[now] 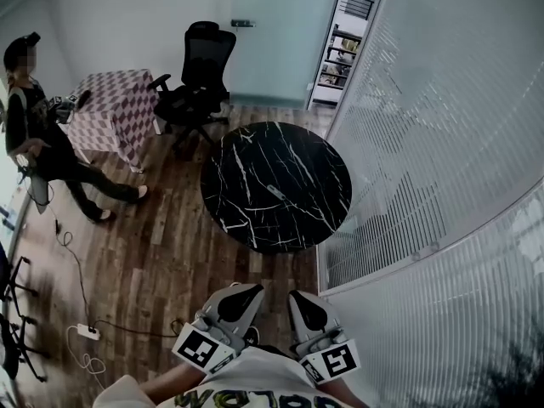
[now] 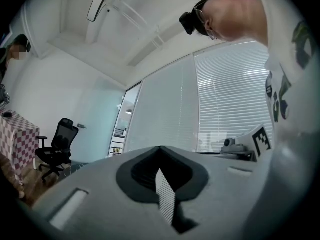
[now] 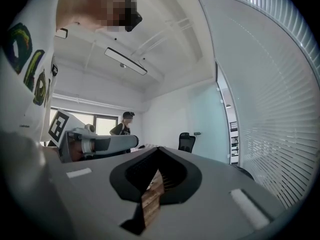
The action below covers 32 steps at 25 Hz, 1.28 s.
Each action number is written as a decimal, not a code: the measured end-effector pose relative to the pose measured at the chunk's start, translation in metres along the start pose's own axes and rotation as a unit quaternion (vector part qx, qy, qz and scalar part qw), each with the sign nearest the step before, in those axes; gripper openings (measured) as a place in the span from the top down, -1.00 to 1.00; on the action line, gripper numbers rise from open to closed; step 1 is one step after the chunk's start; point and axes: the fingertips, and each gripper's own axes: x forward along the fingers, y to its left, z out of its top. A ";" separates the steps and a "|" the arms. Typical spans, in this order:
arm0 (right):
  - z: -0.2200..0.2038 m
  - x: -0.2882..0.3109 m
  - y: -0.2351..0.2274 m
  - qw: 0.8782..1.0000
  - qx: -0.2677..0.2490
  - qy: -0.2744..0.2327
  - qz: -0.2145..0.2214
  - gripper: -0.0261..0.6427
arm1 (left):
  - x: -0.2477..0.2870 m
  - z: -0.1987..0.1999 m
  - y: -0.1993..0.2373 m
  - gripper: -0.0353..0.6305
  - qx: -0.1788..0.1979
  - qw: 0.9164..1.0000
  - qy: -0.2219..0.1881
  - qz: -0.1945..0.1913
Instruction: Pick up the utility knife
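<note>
The utility knife (image 1: 274, 192) is a small grey thing lying near the middle of a round black marble table (image 1: 246, 228) in the head view. Both grippers are held close to the person's body at the bottom of that view, well short of the table. The left gripper (image 1: 250, 290) and the right gripper (image 1: 297, 297) point towards the table with their jaws together and nothing in them. In the left gripper view the left gripper (image 2: 161, 150) shows only a thin slit between its jaws. The right gripper (image 3: 159, 150) looks the same in the right gripper view. Neither gripper view shows the knife.
A black office chair (image 1: 201, 73) stands behind the table. At the far left are a table with a checkered cloth (image 1: 112, 109) and a seated person (image 1: 38, 138). A glass wall with blinds (image 1: 425, 185) runs along the right. A power strip (image 1: 87, 331) and cables lie on the wooden floor.
</note>
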 end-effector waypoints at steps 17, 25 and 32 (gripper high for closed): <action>0.012 0.152 -0.065 1.000 -0.002 -0.006 0.023 0.92 | 0.076 0.020 0.141 0.89 0.000 1.000 -0.005 0.019; 0.020 0.241 -0.077 0.999 0.012 -0.010 0.046 0.92 | 0.106 0.039 0.222 0.88 -0.003 1.000 -0.006 0.020; 0.022 0.297 -0.101 0.999 0.012 -0.011 0.042 0.92 | 0.131 0.037 0.273 0.88 -0.015 1.000 0.003 0.019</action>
